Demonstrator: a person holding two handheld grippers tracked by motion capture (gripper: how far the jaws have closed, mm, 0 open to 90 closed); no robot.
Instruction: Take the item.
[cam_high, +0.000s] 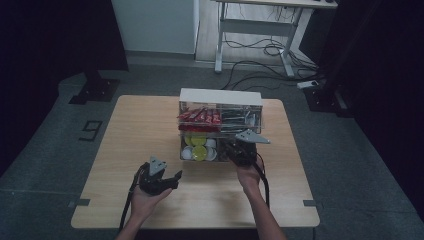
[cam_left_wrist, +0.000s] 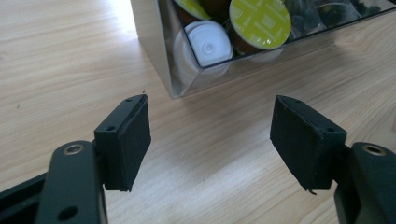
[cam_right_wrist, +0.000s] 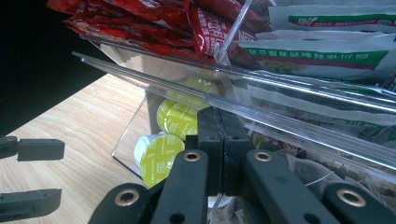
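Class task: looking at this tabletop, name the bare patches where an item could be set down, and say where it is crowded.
Bare wood lies left of the clear organizer and along the table's near edge beside the forearms. Crowded: the organizer's front, where the right gripper reaches in and the left gripper waits.

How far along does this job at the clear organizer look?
Nothing looks finished yet: the capsules and red sachets sit inside the clear organizer. In hand: the right gripper, jaws pressed together, is at the organizer's lower front compartment; what it grips, if anything, I cannot tell. The left gripper waits open above bare table. Any taking out or sorting seems still ahead.
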